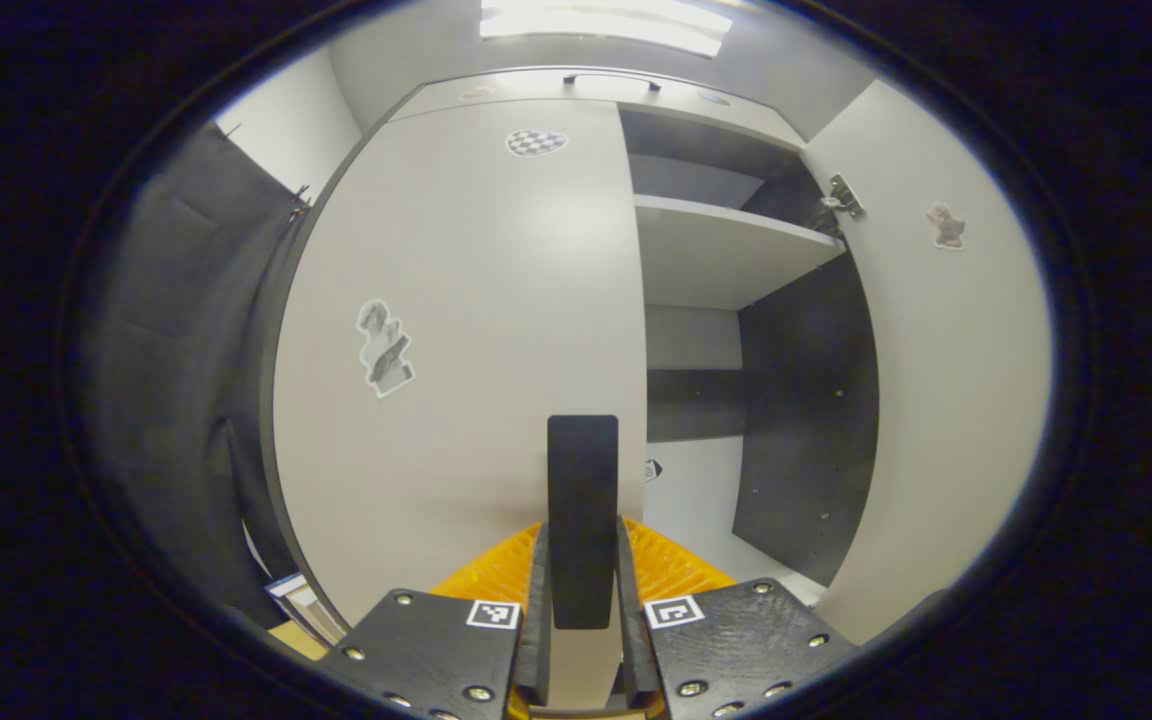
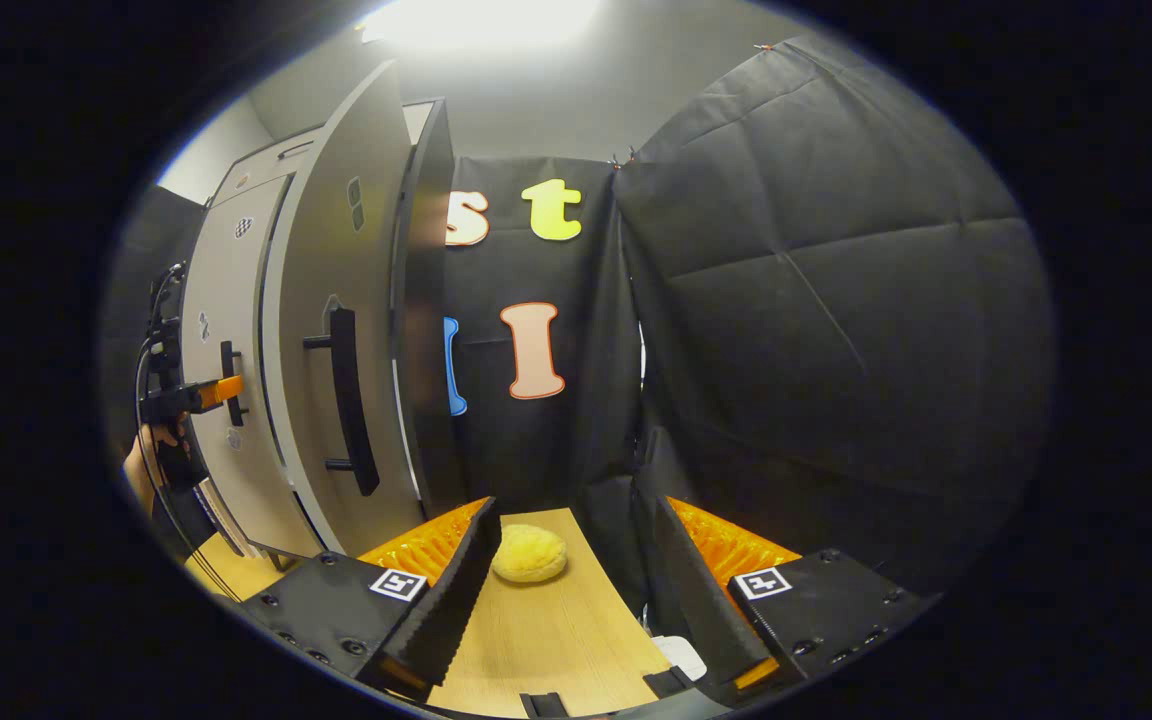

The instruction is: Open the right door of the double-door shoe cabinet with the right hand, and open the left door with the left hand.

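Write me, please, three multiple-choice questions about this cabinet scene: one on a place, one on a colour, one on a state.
1. Where does the yellow round thing lie?
A. on a cabinet shelf
B. on the wooden table
C. on the floor

2. What colour is the handle on the left door?
A. white
B. red
C. black

3. How do the doors stand?
A. right door open, left door shut
B. both shut
C. left open, right shut

Key: 1 B, it rests on the wood grain in the right gripper view; 2 C, the bar between the fingers of the left gripper is black; 3 A, the cabinet's inside shows beside the swung-out right door.
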